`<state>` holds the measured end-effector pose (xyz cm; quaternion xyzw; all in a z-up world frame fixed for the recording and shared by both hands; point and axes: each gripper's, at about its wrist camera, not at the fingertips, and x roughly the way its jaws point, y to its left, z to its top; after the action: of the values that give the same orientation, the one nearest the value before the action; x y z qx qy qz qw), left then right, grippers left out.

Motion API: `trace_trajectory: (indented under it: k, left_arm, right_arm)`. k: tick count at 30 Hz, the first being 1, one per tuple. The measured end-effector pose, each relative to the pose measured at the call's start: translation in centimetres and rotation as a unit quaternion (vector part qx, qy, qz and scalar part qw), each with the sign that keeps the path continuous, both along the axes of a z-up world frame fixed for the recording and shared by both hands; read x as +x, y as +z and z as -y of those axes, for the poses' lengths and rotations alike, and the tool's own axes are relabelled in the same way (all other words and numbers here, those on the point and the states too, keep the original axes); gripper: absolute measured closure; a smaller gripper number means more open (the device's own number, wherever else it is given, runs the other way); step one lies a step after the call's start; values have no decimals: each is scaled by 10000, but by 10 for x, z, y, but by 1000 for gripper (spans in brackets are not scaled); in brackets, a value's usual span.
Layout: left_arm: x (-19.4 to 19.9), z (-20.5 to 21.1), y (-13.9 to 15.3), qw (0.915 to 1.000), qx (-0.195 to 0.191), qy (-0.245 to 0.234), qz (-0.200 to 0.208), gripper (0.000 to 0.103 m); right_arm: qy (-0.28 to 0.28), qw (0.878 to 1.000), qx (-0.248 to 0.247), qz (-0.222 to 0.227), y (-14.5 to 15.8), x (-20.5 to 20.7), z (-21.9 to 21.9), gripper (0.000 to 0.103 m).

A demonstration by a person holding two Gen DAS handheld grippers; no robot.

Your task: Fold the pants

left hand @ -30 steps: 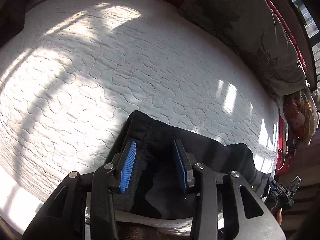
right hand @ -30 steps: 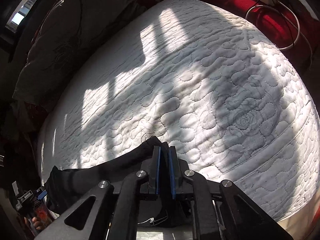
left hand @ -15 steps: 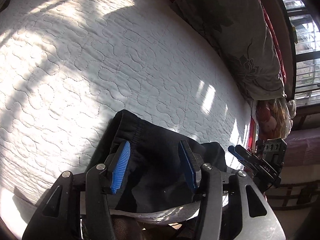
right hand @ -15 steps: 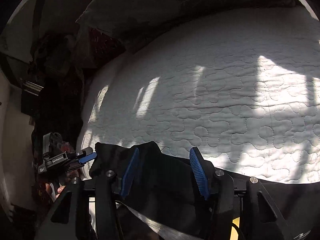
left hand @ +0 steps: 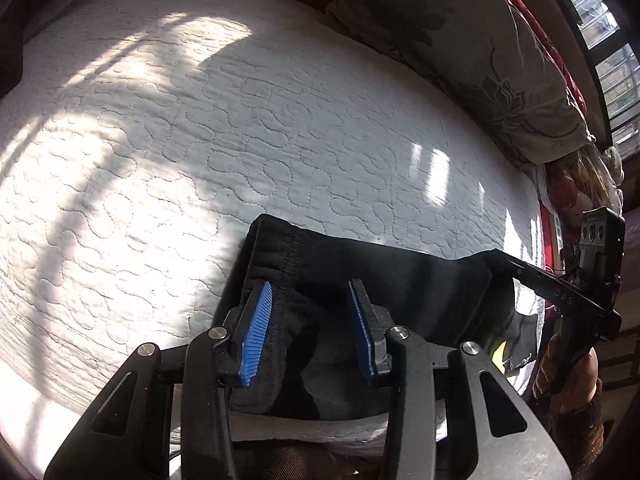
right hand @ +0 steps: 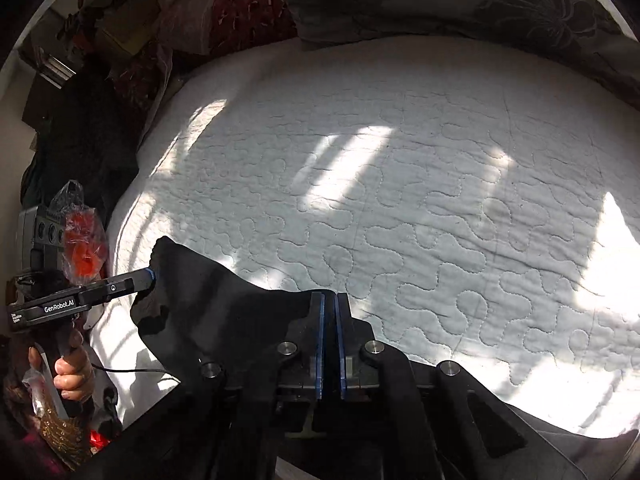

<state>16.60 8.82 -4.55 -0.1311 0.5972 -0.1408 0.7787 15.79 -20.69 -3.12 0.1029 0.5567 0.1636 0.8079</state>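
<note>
Black pants (left hand: 360, 276) lie at the near edge of a white quilted bed (left hand: 200, 140). In the left wrist view my left gripper (left hand: 310, 308) hangs over the waistband end, blue pads wide apart, nothing between them. My right gripper (left hand: 560, 292) reaches in from the right to the pants' far end. In the right wrist view my right gripper (right hand: 329, 308) has its pads pressed together on a fold of the black pants (right hand: 224, 300). There my left gripper (right hand: 132, 282) touches the pants' far corner at the left.
A large grey floral pillow (left hand: 460, 40) lies along the far side of the bed, with red patterned bedding (right hand: 248, 16) beside it. Bags and clutter (right hand: 80, 248) stand off the bed's end. The quilt (right hand: 440, 200) stretches out beyond the pants.
My right gripper was open over the pants half a second ago and has now shut on the fabric. My left gripper has stayed open over the waistband end, shifting only slightly.
</note>
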Motion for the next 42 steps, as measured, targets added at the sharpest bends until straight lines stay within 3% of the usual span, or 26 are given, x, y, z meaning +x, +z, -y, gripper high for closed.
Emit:
trace_trajectory:
  k: [3, 6, 10, 13, 15, 16, 17, 18, 20, 22, 23, 25, 27, 30, 36, 39, 42]
  left_arm:
    - [1, -4, -4, 9999, -46, 112, -3, 70]
    - [-3, -20, 4, 9989, -395, 241, -36, 70]
    - [-24, -52, 25, 9946, -882, 533, 86, 69]
    - [-48, -48, 32, 9909, -1305, 257, 228, 62]
    - [-60, -34, 26, 9937, -1071, -29, 323, 62]
    - [-63, -26, 18, 9968, -719, -101, 319, 62]
    - [-64, -18, 5, 9992, -306, -111, 224, 62]
    - [-62, -13, -10, 9998, -112, -131, 65, 62]
    - [-61, -7, -32, 9996, 61, -142, -222, 72]
    - [-68, 1, -19, 9991, 356, -226, 27, 73]
    - [-73, 5, -9, 9983, 470, -311, 157, 73]
    - [-82, 11, 7, 9982, 371, -380, 294, 73]
    - [-89, 20, 20, 9987, -32, -461, 227, 68]
    - [-100, 53, 26, 9968, -483, -637, 15, 55]
    - [-127, 164, 11, 9857, -773, -1348, -657, 53]
    - [-145, 224, 3, 9776, -712, -1727, -968, 53]
    - [-158, 263, -6, 9727, -728, -1778, -1305, 53]
  right_arm:
    - [-263, 9995, -98, -174, -20, 4, 3, 99]
    - [-268, 9991, -248, -219, -38, 4, -7, 93]
    - [-529, 9984, -150, 126, -14, -7, 3, 88]
    - [-485, 9974, 218, 493, 7, -30, 3, 81]
    - [-391, 9972, 415, 476, 6, -43, -2, 81]
    - [-401, 9973, 488, 385, 0, -47, -4, 81]
    - [-456, 9974, 483, 285, -9, -48, -3, 81]
    - [-559, 9975, 409, 140, -20, -48, -3, 81]
    - [-770, 9959, 416, -220, -45, -44, 2, 86]
    - [-983, 9921, 729, -273, -50, -47, 11, 87]
    - [-1063, 9899, 900, -279, -45, -49, 16, 81]
    - [-1159, 9874, 1063, -159, -30, -58, 28, 81]
    - [-1241, 9860, 1116, 25, -12, -72, 45, 77]
    - [-1524, 9827, 1022, 260, 10, -98, 83, 63]
    - [-2470, 9663, 635, 354, 28, -164, 189, 60]
    - [-2871, 9556, 592, 288, 23, -199, 237, 60]
    - [-3169, 9461, 646, 193, 12, -228, 277, 60]
